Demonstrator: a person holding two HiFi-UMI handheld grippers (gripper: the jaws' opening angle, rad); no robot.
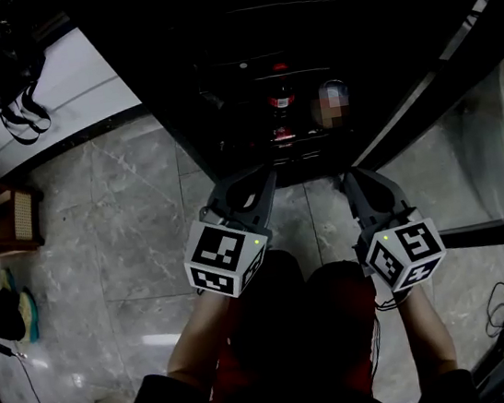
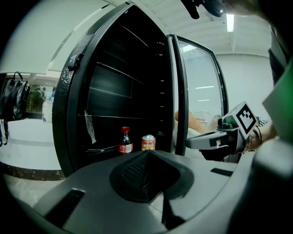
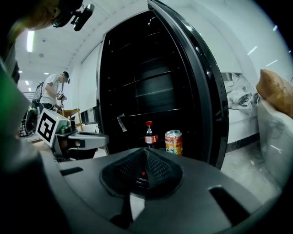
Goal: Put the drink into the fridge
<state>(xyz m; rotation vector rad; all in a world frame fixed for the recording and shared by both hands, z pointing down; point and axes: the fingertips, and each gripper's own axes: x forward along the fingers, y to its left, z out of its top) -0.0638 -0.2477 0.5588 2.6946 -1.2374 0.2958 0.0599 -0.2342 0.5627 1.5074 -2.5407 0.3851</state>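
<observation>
Both sets of jaws are pressed together with nothing between them: left gripper (image 2: 146, 156), right gripper (image 3: 145, 154). The drinks already stand upright in the open fridge (image 3: 137, 59), straight ahead beyond the jaw tips: red-capped bottle (image 3: 149, 134) on the left, can (image 3: 173, 142) beside it on the right. The bottle is probably smooth and weighty if full, so grip mid-body below the neck. The can is likely thin-walled, so squeeze it lightly.
</observation>
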